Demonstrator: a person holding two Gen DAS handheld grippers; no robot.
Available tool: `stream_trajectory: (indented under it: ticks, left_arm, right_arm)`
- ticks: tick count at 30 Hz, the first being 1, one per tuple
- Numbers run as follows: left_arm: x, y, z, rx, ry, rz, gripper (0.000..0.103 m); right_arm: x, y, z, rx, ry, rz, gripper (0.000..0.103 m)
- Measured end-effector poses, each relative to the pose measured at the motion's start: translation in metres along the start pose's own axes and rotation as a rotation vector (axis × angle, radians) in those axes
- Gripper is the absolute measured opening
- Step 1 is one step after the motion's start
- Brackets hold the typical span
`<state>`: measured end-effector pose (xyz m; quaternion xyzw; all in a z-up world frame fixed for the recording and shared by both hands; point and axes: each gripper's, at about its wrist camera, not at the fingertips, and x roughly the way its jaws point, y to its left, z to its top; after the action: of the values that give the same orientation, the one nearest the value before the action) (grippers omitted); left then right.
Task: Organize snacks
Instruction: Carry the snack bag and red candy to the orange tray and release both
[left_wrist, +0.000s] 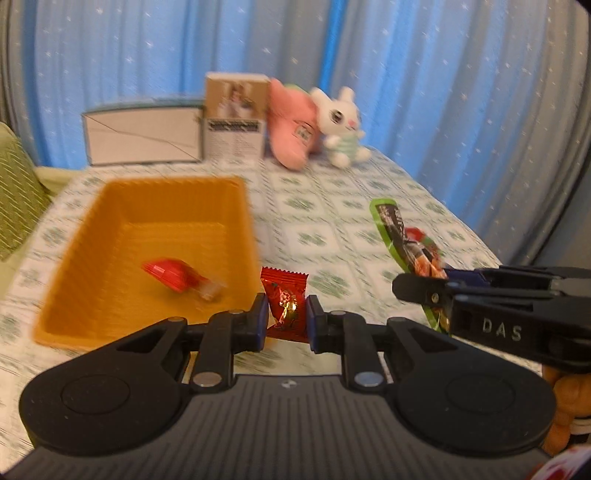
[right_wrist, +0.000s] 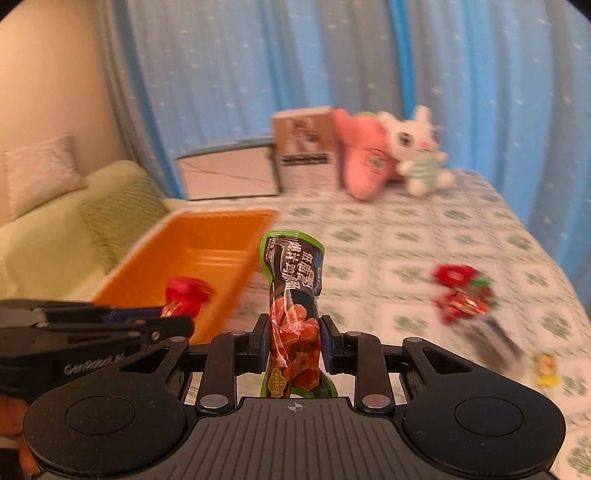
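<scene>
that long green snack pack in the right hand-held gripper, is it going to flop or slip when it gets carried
The green snack pack probably bends rather than stays stiff: it is crumpled where the right hand-held gripper pinches it. Its film looks glossy, so it may slip. It stands out past the pads unsupported, so it is likely light.

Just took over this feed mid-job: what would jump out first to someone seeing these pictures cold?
Both grippers are loaded: the left gripper pinches a small red foil candy packet, and the right gripper clamps a long green-edged dark snack pouch. The orange rectangular plastic basket sits left of them on the green-patterned tablecloth, already holding one red wrapped sweet. More red-wrapped candies lie loose at right.
</scene>
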<state>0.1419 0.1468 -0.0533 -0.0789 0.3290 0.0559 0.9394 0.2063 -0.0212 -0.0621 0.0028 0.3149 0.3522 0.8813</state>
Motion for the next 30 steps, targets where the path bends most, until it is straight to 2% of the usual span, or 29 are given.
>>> stream_trajectory:
  ticks: [7,15,22,30]
  left_arm:
    - [-0.016,0.053,0.015,-0.026,-0.012,0.049,0.019]
    - [-0.009,0.106,0.024,-0.044,0.009,0.101,0.019]
    - [0.012,0.129,0.027,-0.050,0.034,0.106,0.019]
    - [0.037,0.136,0.024,-0.036,0.081,0.086,0.021]
  right_arm:
    - [0.022,0.044,0.018,-0.036,-0.016,0.079,0.028]
    - [0.060,0.074,0.028,-0.049,0.028,0.131,0.028]
    - [0.093,0.080,0.035,-0.032,0.066,0.132,0.028]
    - [0.117,0.084,0.035,-0.032,0.106,0.139,0.028]
